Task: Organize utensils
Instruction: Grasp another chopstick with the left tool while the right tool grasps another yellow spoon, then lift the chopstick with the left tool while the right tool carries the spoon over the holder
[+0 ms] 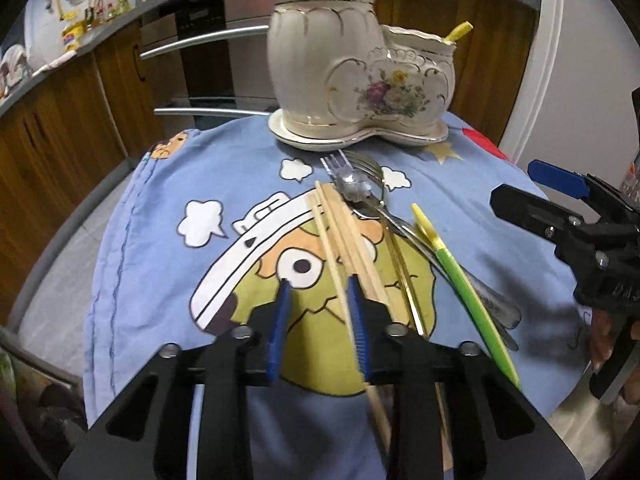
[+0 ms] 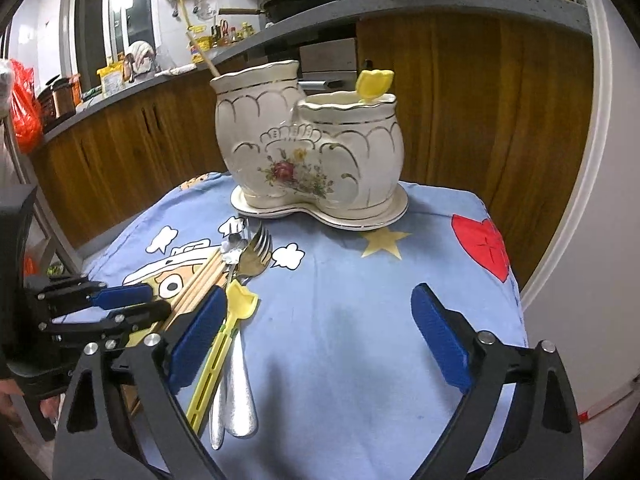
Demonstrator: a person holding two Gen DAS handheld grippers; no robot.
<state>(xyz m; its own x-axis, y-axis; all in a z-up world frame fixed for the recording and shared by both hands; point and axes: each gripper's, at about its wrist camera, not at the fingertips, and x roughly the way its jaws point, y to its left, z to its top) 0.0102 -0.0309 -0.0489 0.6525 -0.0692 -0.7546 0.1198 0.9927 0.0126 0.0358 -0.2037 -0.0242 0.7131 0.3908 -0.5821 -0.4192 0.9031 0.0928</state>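
Left gripper (image 1: 318, 292) jaws narrowed around one chopstick (image 1: 334, 256) — bound for the holder (image 2: 304, 140); right gripper (image 2: 324, 336) jaws apart, idle.

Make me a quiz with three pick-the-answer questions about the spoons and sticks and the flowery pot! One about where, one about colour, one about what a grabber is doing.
1. Where does the ceramic holder stand?
A. on a matching saucer at the far side of the cloth
B. on the floor
C. on top of the forks

2. What colour is the plastic utensil lying beside the chopsticks?
A. red
B. yellow-green
C. black

3. How is the right gripper?
A. shut on a fork
B. shut on the holder
C. open, holding nothing

Answers:
1 A, the saucer sits under it on the blue cloth.
2 B, both views show it yellow-green.
3 C, its blue pads stand wide apart over bare cloth.
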